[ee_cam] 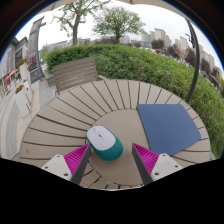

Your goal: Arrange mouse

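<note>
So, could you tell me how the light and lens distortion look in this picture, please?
Gripper view: soft, even daylight under a pale sky, no hard shadows or glare; fisheye lens bows the table's slats; the mouse and blue mat look sharp; the gripper is open.

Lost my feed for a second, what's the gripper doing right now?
Gripper: open, holding nothing; the white and teal mouse rests on the wooden table between the fingers, with gaps on both sides.

A round wooden slatted table (115,110) bears a blue mouse mat (168,127) toward its right side. Beyond it stand a slatted wooden bench (74,72), a green hedge (150,65) and trees (115,20).
</note>
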A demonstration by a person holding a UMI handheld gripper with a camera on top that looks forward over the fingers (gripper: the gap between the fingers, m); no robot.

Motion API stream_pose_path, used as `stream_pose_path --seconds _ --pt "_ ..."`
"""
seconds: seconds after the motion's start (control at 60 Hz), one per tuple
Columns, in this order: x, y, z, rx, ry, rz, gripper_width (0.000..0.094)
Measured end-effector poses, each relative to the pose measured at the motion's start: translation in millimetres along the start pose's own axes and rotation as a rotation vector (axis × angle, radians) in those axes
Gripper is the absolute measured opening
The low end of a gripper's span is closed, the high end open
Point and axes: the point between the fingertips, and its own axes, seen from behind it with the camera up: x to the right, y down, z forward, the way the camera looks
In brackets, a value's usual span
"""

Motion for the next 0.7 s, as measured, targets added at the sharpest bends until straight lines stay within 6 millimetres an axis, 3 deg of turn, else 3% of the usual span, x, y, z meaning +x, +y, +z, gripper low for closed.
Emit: stream_pose_path --seconds 0.167,0.35,0.4,0.417,0.433,0.467,0.583,0.7 --pt "12.4 -18.1 19.8 0.011 0.038 -0.014 0.0857" --pt "11.2 -24.6 29.2 0.002 0.006 -0.016 0.0838" --pt "6.2 -24.7 29.2 0.003 -0.015 -0.013 0.0724" --pt "5.7 -25.7 29.3 0.008 -0.018 -0.017 0.063" --pt "6.0 -26.1 29.8 0.009 -0.018 -0.025 0.0471" --pt "15.6 -27.5 31.3 0.016 0.021 -0.035 0.0465" --pt "17.6 -30.6 30.9 -0.003 -0.015 -0.057 0.0415" --pt "32.8 -79.9 -1.4 0.042 -0.054 -0.034 0.0415"
